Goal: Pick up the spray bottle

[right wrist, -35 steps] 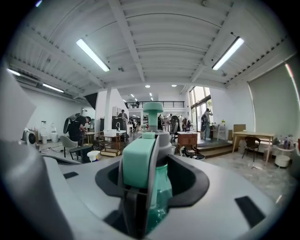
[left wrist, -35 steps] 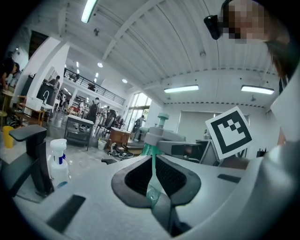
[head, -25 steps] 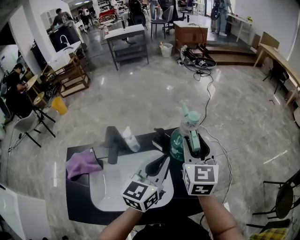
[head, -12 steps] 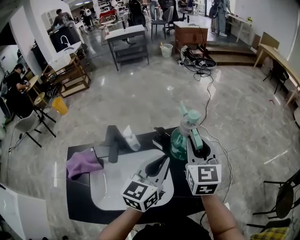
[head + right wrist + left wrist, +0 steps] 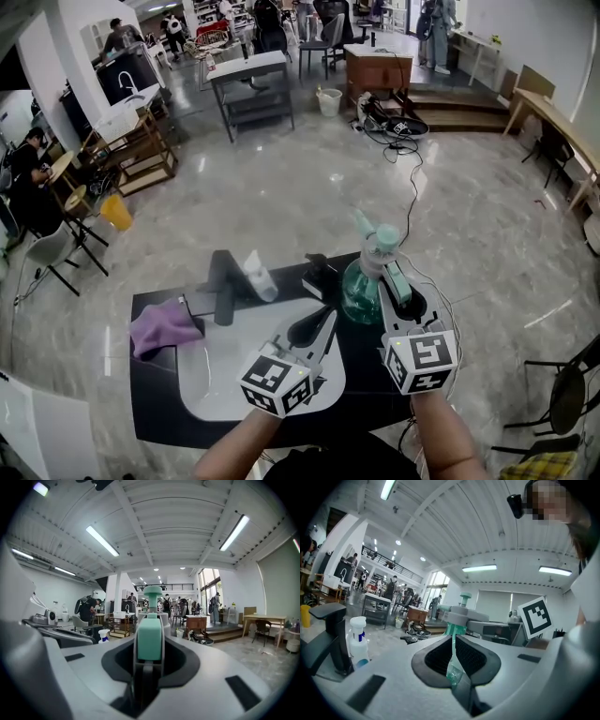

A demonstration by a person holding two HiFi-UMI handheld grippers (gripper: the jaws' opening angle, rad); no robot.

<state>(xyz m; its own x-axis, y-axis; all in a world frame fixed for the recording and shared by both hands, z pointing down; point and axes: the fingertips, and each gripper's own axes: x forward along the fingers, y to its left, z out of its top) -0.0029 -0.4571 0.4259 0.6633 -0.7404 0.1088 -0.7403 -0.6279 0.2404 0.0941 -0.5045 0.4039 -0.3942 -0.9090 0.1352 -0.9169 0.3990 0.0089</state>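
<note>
The green spray bottle (image 5: 359, 283) stands at the right end of the black table (image 5: 155, 412), its mint head (image 5: 384, 238) uppermost. My right gripper (image 5: 394, 278) reaches in level from the near side. Its jaws have just been closing, and they now pinch the bottle's mint head (image 5: 150, 638) between them. My left gripper (image 5: 313, 330) hovers shut and empty over the white board (image 5: 216, 375), left of the bottle. In the left gripper view the bottle (image 5: 458, 616) shows just past that gripper's (image 5: 453, 665) closed jaws.
A small white spray bottle (image 5: 259, 277) and a black upright block (image 5: 222, 287) stand at the table's far side. A purple cloth (image 5: 164, 328) lies at its left end. Cables trail over the floor (image 5: 281, 187) right of the table.
The right gripper's jaws have closed in on the bottle's head, and its marker cube has shifted a little right and toward me. The left gripper has stayed put.
</note>
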